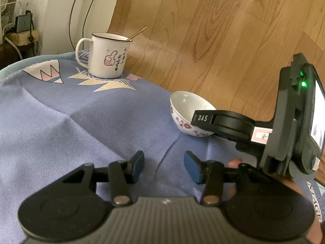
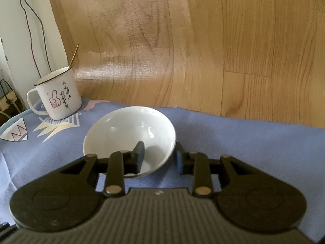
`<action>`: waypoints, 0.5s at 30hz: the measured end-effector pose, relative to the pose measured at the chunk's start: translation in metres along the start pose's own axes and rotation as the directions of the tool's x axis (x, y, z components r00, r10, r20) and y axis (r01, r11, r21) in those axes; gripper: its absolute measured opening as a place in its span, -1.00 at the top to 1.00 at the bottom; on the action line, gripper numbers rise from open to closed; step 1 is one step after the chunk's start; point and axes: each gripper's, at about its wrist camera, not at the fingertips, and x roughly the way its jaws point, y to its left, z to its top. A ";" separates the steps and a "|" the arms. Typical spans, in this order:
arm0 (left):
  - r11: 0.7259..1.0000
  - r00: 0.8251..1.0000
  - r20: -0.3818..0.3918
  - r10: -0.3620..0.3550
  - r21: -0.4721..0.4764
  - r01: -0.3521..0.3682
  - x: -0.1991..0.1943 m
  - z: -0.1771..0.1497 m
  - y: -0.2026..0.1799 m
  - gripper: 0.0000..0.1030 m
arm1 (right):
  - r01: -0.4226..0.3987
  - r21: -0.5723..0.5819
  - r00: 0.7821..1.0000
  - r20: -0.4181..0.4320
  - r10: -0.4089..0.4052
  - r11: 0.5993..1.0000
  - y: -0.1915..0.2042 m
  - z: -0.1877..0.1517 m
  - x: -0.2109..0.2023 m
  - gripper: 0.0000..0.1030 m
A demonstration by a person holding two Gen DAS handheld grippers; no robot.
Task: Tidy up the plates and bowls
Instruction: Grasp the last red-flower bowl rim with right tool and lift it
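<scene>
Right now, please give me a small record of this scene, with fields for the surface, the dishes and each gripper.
surface: blue patterned cloth
bowl: white bowl with a flowered outside, upright, near the cloth's edge
mug: enamel mug with a thumbs-up print, a thin utensil inside
right gripper: right gripper straddles the bowl's near rim, one finger inside, one outside, pads not pressing
left gripper: left gripper open, over bare cloth, nothing between its fingers
</scene>
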 end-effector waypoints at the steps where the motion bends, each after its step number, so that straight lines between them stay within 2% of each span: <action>1: 1.000 1.000 0.000 -0.001 -0.002 0.001 0.000 0.000 0.000 0.14 | 0.002 -0.002 1.000 0.000 -0.002 1.000 0.000 0.000 0.000 0.33; 15: 1.000 1.000 0.002 -0.001 -0.002 0.001 0.000 0.001 0.001 0.14 | 0.009 -0.015 1.000 0.001 -0.009 1.000 0.001 -0.001 -0.001 0.34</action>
